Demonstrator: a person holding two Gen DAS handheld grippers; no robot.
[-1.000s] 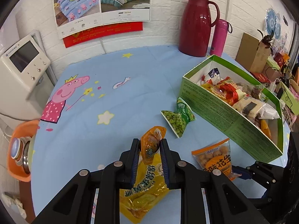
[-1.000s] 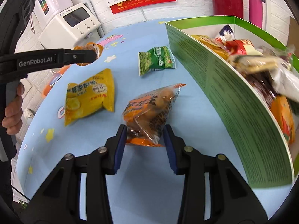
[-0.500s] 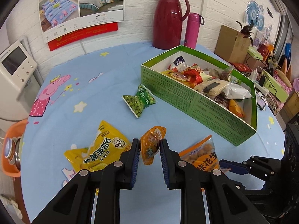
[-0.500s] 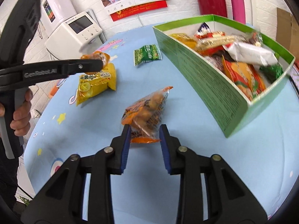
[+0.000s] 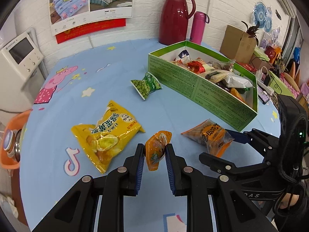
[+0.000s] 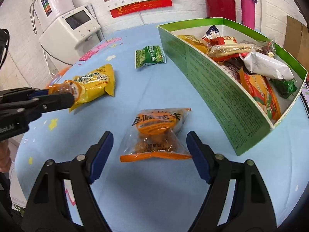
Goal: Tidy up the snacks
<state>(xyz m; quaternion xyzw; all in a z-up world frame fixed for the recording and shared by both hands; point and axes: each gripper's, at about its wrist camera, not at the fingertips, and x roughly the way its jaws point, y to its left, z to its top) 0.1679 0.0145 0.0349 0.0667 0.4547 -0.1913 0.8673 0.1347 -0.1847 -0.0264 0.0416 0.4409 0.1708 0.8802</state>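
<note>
My left gripper (image 5: pixel 154 152) is shut on a small orange snack packet (image 5: pixel 157 147), held above the blue tablecloth; the same packet (image 6: pixel 65 89) shows at the left of the right wrist view. My right gripper (image 6: pixel 149 142) stands open, its fingers on either side of an orange peanut bag (image 6: pixel 156 133) that lies flat on the cloth, also seen as the orange bag (image 5: pixel 209 137) in the left wrist view. A yellow chip bag (image 5: pixel 106 133) and a green pea packet (image 5: pixel 145 85) lie on the table. The green box (image 5: pixel 202 89) holds several snacks.
A red thermos (image 5: pixel 176 17) and a pink bottle (image 5: pixel 199 27) stand behind the box. A white appliance (image 5: pixel 19 58) sits at the table's left, an orange bowl (image 5: pixel 9 145) beside it. Cardboard boxes (image 5: pixel 238 46) and clutter lie beyond the right edge.
My right gripper has let go of the orange peanut bag and opened wide around it. My left gripper has lifted and pulled back with the small orange packet, leaving the yellow bag behind.
</note>
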